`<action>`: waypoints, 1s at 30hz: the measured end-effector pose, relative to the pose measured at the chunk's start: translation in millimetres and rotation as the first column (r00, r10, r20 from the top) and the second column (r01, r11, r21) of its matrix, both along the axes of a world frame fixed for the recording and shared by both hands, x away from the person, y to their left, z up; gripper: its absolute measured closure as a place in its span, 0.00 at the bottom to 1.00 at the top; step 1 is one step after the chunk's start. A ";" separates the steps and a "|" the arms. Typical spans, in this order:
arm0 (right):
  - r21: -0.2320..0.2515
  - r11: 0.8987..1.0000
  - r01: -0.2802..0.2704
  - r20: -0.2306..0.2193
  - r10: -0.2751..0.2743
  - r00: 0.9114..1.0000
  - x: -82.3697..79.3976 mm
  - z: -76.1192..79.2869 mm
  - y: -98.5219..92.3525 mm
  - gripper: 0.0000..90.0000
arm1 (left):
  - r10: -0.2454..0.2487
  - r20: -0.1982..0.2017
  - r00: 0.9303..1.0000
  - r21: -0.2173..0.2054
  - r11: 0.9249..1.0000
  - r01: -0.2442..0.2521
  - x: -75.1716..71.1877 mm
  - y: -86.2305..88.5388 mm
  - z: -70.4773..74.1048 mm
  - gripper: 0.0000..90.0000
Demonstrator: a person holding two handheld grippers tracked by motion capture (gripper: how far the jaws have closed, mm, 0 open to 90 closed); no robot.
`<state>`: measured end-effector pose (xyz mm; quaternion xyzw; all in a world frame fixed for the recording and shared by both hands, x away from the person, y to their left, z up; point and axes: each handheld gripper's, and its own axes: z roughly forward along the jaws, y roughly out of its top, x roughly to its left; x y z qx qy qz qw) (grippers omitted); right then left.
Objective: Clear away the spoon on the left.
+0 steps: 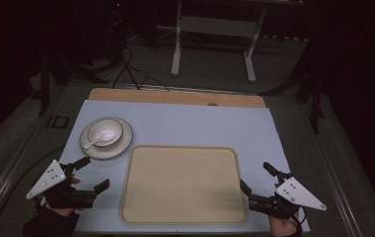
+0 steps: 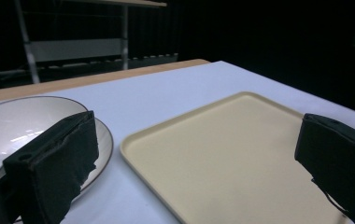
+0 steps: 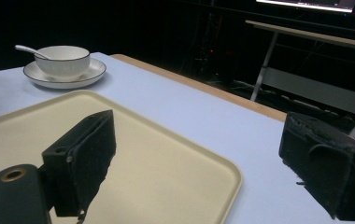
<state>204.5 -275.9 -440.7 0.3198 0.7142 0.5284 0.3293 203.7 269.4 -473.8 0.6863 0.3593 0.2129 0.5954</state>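
I have the desk (image 1: pixel 175 121) under its pale cover, and I take the beige tray (image 1: pixel 183 185) at its middle as my landmark. The tray lies bare between my two tongs. The left tongs (image 1: pixel 93 173) hover just off the tray's left edge, jaws spread wide and holding nothing. The right tongs (image 1: pixel 257 180) sit at the tray's right edge, also released and empty, with one jaw over the tray's rim in the right gripper view.

Beyond the tray's far left corner stands the plate (image 1: pixel 122 143), close to the tray but not touching it. On the plate sits the white bowl (image 1: pixel 107 129), and in the bowl leans the spoon (image 1: pixel 96 140), its handle jutting over the bowl's rim toward me.

My judgement of the risks: the stack is loose, so lifting the plate at a tilt could slide the bowl off; a jaw brushing the handle could flip the spoon out. The left tongs are nearest the plate, just on my side of it; the right tongs are well apart.
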 end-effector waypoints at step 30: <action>0.007 0.999 -0.041 0.009 0.041 0.999 -5.0 2.8 5.0 0.12 | -0.209 -0.077 0.975 0.171 0.961 0.219 -5.6 -37.4 32.6 0.02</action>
